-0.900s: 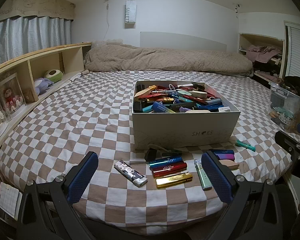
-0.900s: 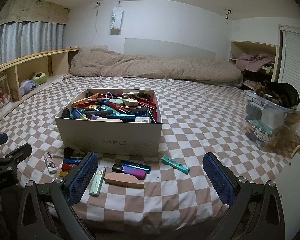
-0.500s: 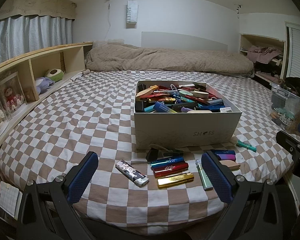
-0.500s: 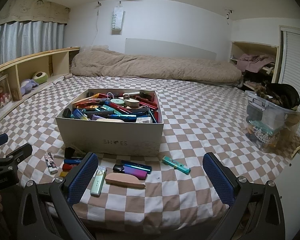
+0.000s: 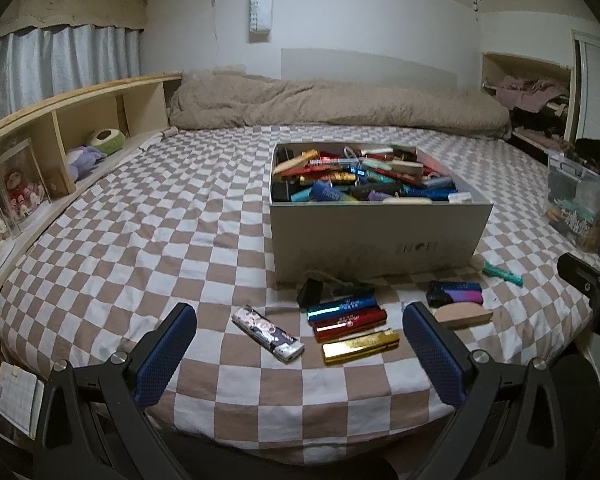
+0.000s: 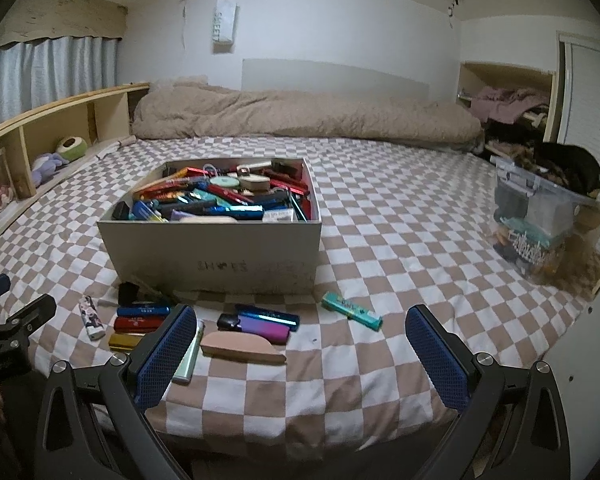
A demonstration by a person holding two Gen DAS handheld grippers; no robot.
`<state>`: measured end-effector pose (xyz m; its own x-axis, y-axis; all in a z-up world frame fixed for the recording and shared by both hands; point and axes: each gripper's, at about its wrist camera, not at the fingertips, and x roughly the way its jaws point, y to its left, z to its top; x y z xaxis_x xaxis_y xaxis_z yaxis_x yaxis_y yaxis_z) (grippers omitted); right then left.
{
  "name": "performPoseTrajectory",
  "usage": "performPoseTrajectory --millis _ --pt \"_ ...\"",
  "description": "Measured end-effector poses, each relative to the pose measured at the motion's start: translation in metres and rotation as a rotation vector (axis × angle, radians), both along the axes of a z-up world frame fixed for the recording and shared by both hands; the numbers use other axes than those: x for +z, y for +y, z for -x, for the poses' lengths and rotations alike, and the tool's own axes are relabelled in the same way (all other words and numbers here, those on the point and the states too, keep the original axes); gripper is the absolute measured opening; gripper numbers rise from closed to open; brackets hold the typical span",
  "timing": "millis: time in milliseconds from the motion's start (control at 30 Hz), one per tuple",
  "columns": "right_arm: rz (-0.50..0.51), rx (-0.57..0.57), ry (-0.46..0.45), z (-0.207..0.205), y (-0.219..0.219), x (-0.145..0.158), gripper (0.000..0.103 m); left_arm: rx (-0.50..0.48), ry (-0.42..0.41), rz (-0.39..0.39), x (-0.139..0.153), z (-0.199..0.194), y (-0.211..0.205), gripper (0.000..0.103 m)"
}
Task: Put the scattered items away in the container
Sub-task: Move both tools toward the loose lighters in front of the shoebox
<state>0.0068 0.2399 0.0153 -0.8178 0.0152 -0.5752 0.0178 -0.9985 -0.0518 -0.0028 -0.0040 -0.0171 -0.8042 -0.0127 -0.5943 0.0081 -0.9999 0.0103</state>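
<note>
Both grippers, left gripper (image 5: 300,344) and right gripper (image 6: 300,344), stand wide open (nothing held); lighters in front of the shoe box (image 5: 376,240) lie touching, so one pinch may take two.

Full white shoebox (image 6: 216,256) on checkered bed, lighters (image 5: 346,318) scattered before it

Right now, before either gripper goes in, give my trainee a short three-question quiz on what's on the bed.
1. True or false: the left gripper and right gripper are both open and empty.
2. Multiple choice: which loose item lies farthest to the right, apart from the rest? A) gold lighter B) teal lighter C) red lighter
3. Fill in: the patterned lighter lies to the ___ of the blue lighter, red lighter and gold lighter, in front of the shoe box.

Key: 1 true; 2 B; 3 left.
</note>
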Motion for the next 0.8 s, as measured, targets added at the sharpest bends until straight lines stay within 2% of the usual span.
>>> performPoseTrajectory --millis 533,800 --pt "0.047 -0.018 -0.155 0.026 0.01 -0.044 0.103 0.037 -0.099 -0.014 -0.028 0.017 -0.006 0.103" --pt "0.059 -0.088 -0.228 0.044 0.026 -0.07 0.103 -0.003 -0.146 -0.066 -0.03 0.029 -0.025 0.103"
